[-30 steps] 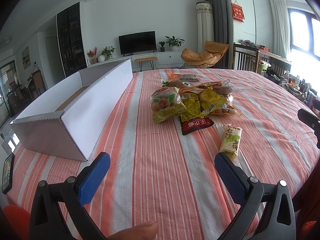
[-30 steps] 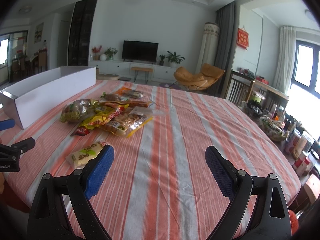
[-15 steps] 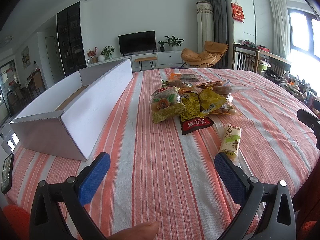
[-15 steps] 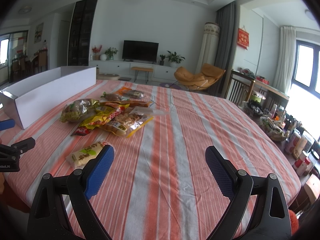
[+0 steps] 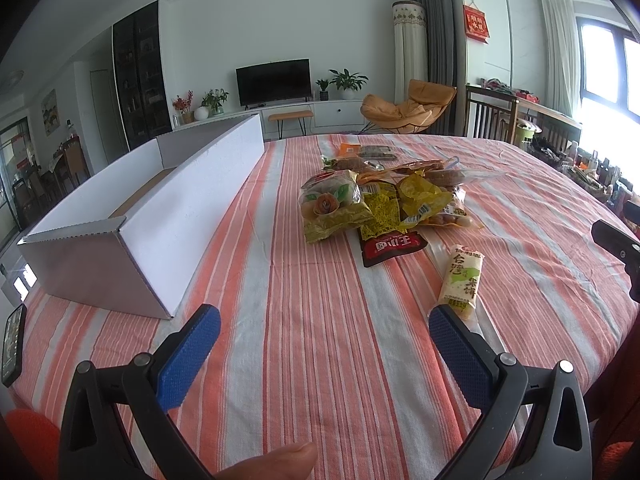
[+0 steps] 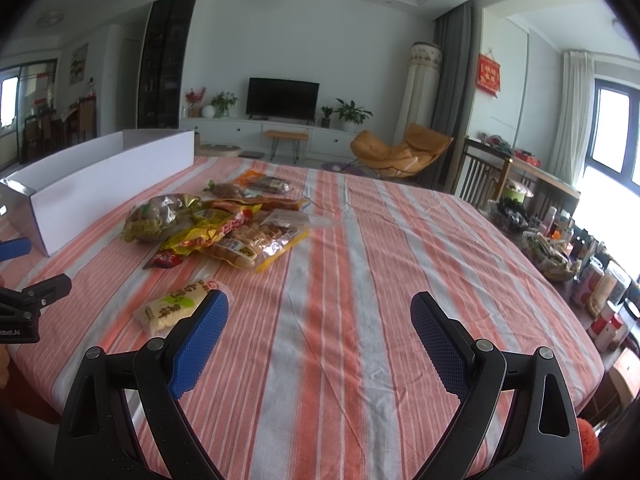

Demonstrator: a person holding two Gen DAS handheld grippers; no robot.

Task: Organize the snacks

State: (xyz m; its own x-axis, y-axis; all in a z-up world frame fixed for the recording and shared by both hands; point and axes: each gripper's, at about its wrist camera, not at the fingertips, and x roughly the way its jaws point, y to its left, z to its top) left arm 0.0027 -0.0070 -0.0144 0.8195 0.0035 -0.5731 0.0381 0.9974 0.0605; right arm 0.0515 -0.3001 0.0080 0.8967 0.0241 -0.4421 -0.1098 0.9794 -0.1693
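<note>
A pile of snack packets (image 5: 376,200) (image 6: 216,224) lies mid-table on the striped cloth. A pale rice-cake bar (image 5: 461,280) (image 6: 176,304) lies apart, nearest the front edge. A long white cardboard box (image 5: 160,216) (image 6: 100,184), open on top, stands at the left. My left gripper (image 5: 324,348) hovers open over the cloth near the front edge, its right pad just short of the bar. My right gripper (image 6: 320,336) is open too, with its left pad beside the bar. Nothing is held.
The round table (image 6: 400,280) drops off at the right. Beyond that edge stand bottles and baskets (image 6: 580,268). A phone (image 5: 12,344) lies at the table's far left edge. A thumb (image 5: 272,462) shows under the left gripper.
</note>
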